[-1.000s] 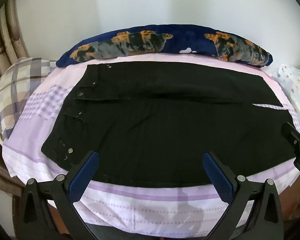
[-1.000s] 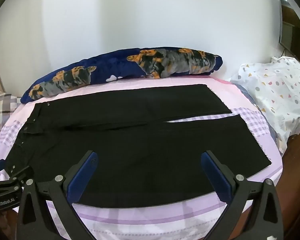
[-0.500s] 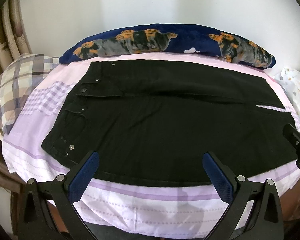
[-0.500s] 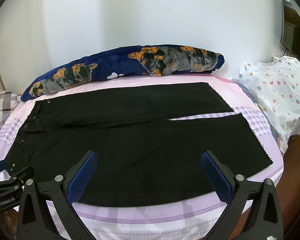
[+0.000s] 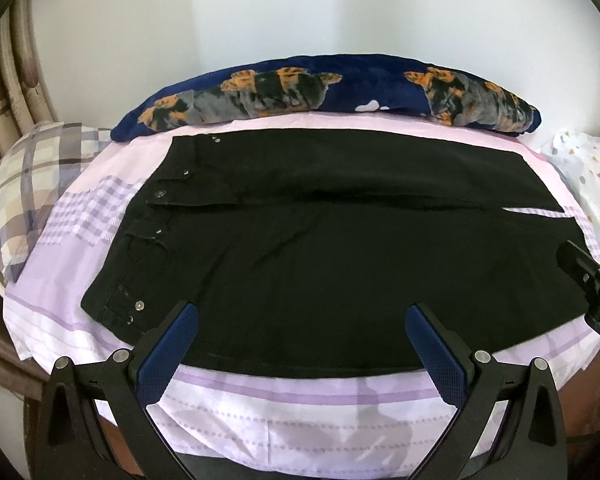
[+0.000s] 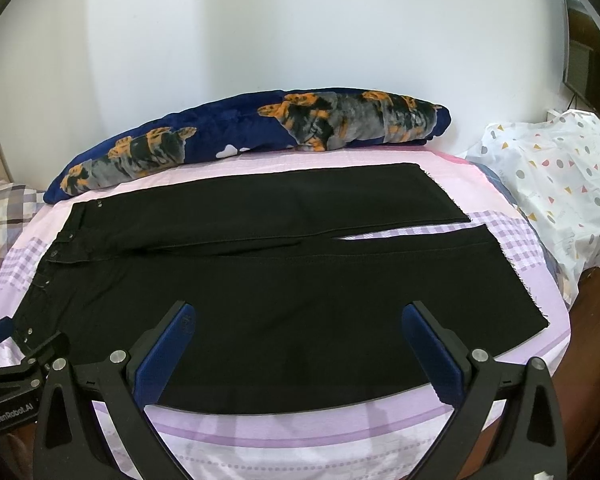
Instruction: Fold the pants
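Black pants [image 5: 340, 264] lie flat across the bed [image 5: 300, 412], spread on a pale purple sheet, waistband to my left and both leg hems to my right. One leg rests just beside the other, with a thin strip of sheet showing between them near the hems. My left gripper [image 5: 300, 344] hovers over the near edge of the pants by the waist end, jaws spread wide, holding nothing. My right gripper [image 6: 298, 344] hovers over the near leg, jaws also spread wide and empty. A dark blue blanket [image 6: 240, 136] lies rolled along the wall behind. A plaid pillow [image 5: 28, 184] sits at the left.
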`<act>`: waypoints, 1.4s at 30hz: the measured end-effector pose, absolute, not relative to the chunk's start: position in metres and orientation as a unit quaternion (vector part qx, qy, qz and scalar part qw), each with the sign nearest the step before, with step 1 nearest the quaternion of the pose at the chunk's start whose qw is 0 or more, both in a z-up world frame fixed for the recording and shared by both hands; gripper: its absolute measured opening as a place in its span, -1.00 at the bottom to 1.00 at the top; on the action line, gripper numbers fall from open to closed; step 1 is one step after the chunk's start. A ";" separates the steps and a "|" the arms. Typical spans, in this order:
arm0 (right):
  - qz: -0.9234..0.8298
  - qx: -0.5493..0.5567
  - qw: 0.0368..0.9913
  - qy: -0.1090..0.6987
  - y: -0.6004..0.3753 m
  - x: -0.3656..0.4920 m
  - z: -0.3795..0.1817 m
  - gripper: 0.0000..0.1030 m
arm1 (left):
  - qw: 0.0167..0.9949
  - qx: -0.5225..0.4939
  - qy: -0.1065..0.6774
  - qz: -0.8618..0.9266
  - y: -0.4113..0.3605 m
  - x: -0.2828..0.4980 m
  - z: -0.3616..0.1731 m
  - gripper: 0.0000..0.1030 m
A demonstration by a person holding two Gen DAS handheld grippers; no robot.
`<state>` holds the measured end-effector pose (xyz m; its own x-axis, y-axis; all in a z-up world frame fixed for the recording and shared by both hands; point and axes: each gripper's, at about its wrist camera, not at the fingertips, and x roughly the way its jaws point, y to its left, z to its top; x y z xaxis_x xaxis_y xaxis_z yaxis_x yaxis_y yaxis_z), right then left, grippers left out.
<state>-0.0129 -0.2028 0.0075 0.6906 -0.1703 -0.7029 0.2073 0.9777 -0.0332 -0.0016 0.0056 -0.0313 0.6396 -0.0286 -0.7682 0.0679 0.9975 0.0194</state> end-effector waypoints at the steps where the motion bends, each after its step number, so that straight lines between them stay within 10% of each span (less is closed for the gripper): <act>1: -0.102 0.024 0.919 0.380 -0.204 -0.012 0.008 1.00 | 0.904 0.023 0.425 -0.027 0.005 -0.001 -0.032 0.99; 42: -0.102 0.028 0.917 0.384 -0.203 -0.012 0.007 0.99 | 0.898 0.029 0.439 -0.004 0.008 -0.001 -0.038 0.99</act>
